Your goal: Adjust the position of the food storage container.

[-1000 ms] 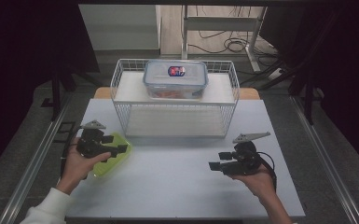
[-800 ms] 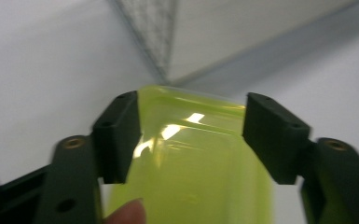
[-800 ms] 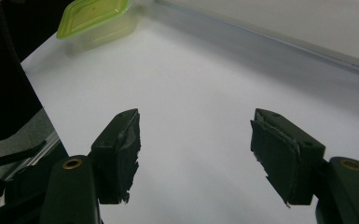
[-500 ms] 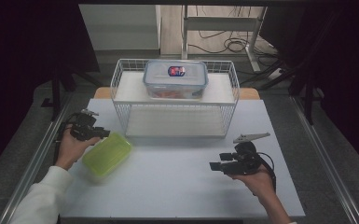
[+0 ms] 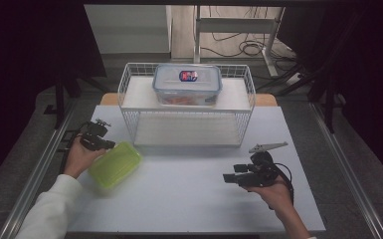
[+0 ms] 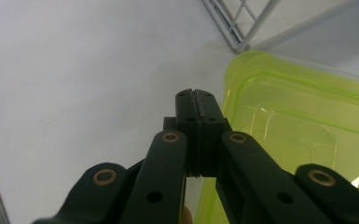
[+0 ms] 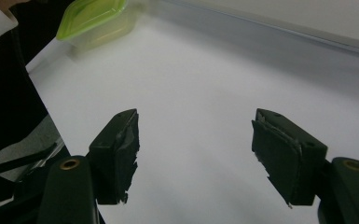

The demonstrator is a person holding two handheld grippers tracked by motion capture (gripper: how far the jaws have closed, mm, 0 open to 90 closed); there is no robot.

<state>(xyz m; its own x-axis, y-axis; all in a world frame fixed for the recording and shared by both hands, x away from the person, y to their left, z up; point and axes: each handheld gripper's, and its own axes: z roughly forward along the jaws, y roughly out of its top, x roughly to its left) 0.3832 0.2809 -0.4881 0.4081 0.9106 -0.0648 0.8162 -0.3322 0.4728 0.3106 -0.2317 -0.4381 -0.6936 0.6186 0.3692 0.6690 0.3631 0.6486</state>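
A lime-green lidded container (image 5: 115, 163) lies on the white table at the left. My left gripper (image 5: 110, 145) sits at its far left corner, beside it. In the left gripper view its jaws (image 6: 196, 96) have just been closing and now meet with nothing between them, next to the green lid (image 6: 303, 116). My right gripper (image 5: 227, 178) rests low over the table at the right, pointing left. Its jaws (image 7: 196, 140) stand open over bare table, with the green container (image 7: 93, 16) far off.
A white wire basket (image 5: 186, 127) stands at the back of the table, and its corner (image 6: 235, 28) is near my left gripper. A clear box with a blue-rimmed lid (image 5: 187, 84) sits on the basket's upper shelf. The table (image 5: 189, 199) stretches between the hands.
My left gripper has drawn back off the green container toward the left edge, and its jaws have gone from wide apart to together. The right gripper has stayed put.
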